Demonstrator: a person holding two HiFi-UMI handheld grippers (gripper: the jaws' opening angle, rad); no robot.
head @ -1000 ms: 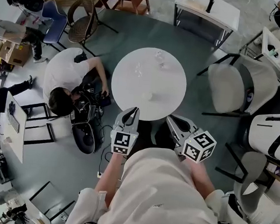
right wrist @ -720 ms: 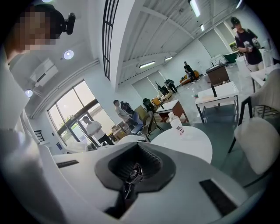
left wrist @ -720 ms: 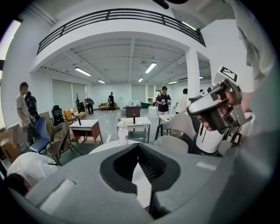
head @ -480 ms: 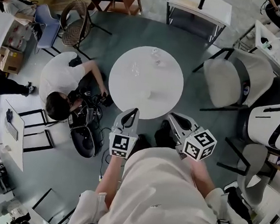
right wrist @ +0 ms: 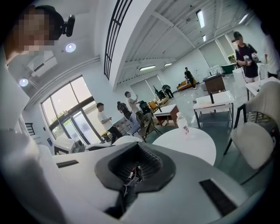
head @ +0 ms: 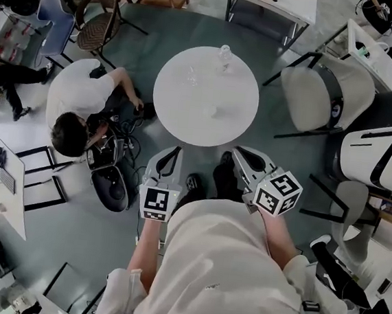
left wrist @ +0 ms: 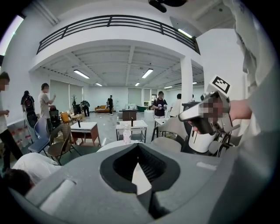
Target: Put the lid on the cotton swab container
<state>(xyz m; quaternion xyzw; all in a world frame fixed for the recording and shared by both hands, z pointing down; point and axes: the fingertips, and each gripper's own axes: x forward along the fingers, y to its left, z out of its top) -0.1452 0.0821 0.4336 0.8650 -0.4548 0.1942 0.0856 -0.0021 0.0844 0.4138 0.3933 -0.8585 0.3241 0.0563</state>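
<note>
We wear a pale shirt [head: 219,272]. At eleven o'clock, our left gripper [head: 174,151] has a grey shell and a white cube [head: 158,202] with black square markers; the right gripper [head: 239,153], at one o'clock, looks alike

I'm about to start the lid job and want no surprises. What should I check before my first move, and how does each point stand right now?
1. Left gripper free: ok, jaws together, nothing between them.
2. Right gripper free: ok, jaws together, nothing held.
3. Jaws ready to grasp: not ok, both are shut.
4. Grippers over the table: not ok, both are short of its near edge.
5. Lid and container found: cannot tell. A small pale thing and a clear bottle stand on the table, too small to identify.
</note>
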